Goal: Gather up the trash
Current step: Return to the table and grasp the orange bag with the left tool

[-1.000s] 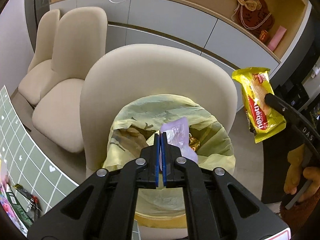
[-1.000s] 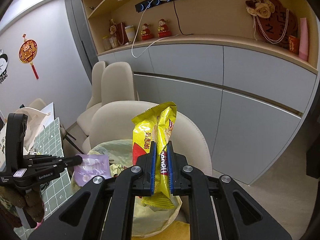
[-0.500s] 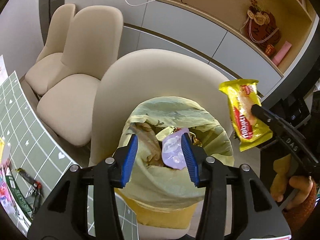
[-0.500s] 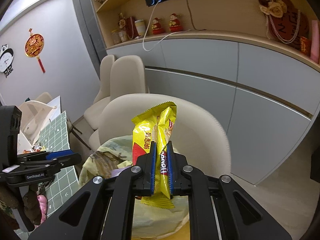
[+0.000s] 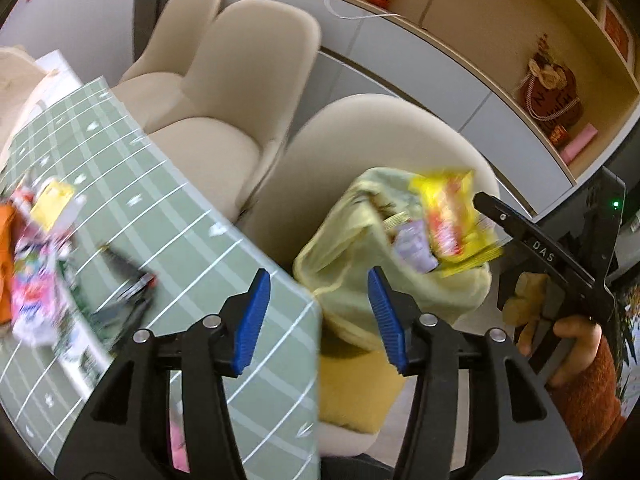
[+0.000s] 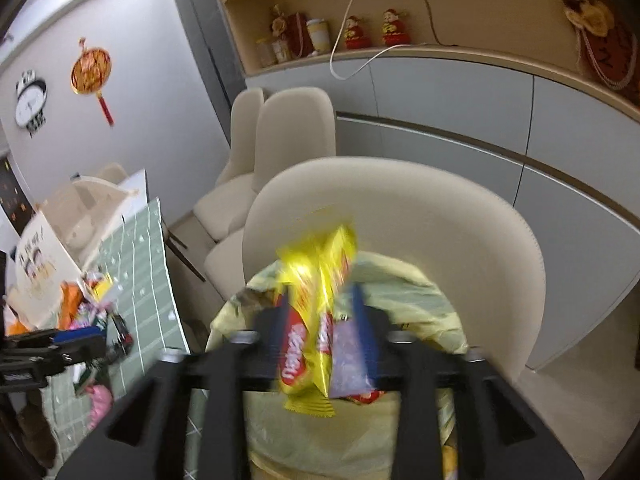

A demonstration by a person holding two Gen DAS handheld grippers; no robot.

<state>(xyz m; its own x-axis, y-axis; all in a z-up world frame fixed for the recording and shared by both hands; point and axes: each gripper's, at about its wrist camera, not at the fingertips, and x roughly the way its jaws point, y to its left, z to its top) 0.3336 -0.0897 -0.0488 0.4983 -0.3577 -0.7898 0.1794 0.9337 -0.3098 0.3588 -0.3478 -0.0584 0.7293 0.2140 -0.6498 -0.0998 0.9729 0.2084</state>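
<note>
Yellow snack wrapper dropping blurry over the yellow trash bag, right gripper spreading apart and letting go, left gripper hanging wide apart, holding nothing, beside the green surface.

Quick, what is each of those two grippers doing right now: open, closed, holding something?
Left gripper: open, holding nothing.
Right gripper: open, with the yellow crinkly snack wrapper loose between its jaws, over the yellow-lined bin.
</note>
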